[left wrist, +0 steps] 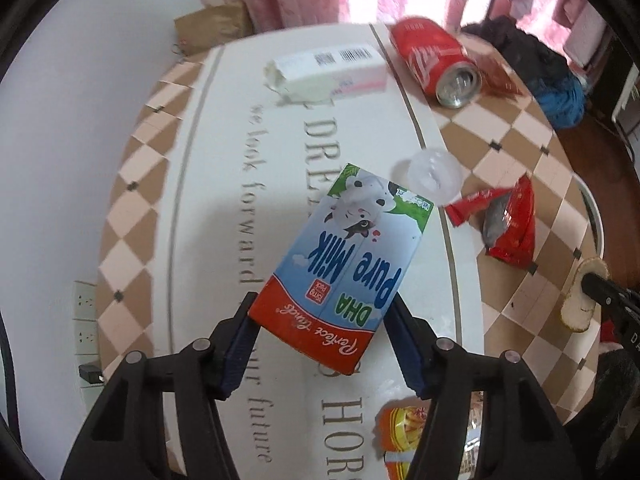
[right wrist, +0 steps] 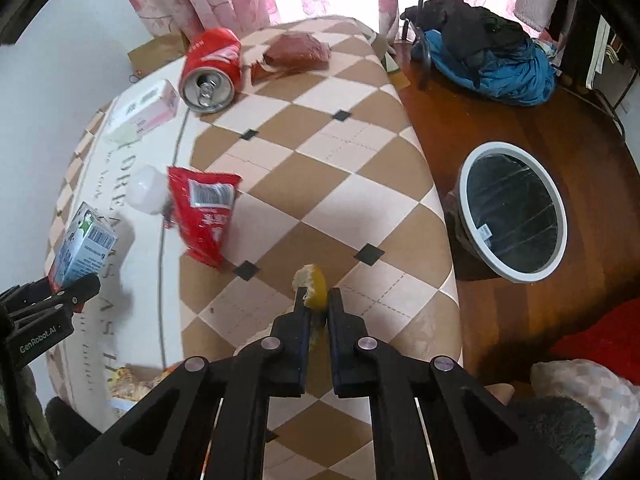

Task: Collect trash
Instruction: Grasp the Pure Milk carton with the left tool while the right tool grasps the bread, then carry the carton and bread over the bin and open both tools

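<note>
The left gripper (left wrist: 320, 320) is pinching the blue-and-red cardboard milk carton (left wrist: 344, 264) by its base above the desk (right wrist: 320, 152); it is probably light and crushable. The right gripper (right wrist: 318, 300) is pinching a soft yellow peel scrap (right wrist: 312, 284) near the carton.

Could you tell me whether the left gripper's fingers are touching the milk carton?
Touching: the left wrist view shows both blue fingers pressed against the milk carton sides.
</note>
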The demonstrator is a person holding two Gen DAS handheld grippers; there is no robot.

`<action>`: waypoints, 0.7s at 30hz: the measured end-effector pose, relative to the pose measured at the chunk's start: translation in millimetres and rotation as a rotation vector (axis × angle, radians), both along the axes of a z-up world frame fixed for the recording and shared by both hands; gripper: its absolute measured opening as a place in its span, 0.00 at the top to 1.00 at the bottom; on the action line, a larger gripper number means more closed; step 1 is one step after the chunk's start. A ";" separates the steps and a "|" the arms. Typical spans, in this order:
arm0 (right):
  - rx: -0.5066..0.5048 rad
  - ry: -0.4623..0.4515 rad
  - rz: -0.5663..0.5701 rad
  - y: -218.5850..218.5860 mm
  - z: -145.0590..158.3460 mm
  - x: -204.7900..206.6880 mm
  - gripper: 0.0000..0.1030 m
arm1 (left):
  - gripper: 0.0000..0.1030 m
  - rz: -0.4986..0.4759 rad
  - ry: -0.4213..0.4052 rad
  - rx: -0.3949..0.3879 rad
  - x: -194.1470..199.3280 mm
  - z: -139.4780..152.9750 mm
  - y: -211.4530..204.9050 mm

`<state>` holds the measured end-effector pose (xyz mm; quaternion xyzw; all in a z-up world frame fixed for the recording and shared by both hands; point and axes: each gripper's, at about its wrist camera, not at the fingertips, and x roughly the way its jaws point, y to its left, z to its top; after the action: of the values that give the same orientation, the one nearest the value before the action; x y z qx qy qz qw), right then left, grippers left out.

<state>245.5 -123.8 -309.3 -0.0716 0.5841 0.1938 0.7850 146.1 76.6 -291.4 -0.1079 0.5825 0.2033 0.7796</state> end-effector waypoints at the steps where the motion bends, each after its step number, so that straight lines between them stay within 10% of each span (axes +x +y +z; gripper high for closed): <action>1: 0.017 -0.005 0.001 -0.5 5.4 -1.1 0.92 | 0.43 0.008 -0.011 0.005 -0.3 9.3 0.6; 13: 0.204 -0.059 -0.006 -13.7 80.2 1.4 0.92 | 0.44 0.061 -0.198 0.028 12.0 97.4 5.5; 21: 0.307 -0.124 -0.074 -68.3 140.3 39.0 0.92 | 0.44 -0.057 -0.303 -0.009 78.0 147.8 -61.5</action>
<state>284.5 -192.1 -169.0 0.0589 0.5001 0.2471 0.8278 224.1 15.1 -143.5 -0.1245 0.4618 0.1597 0.8635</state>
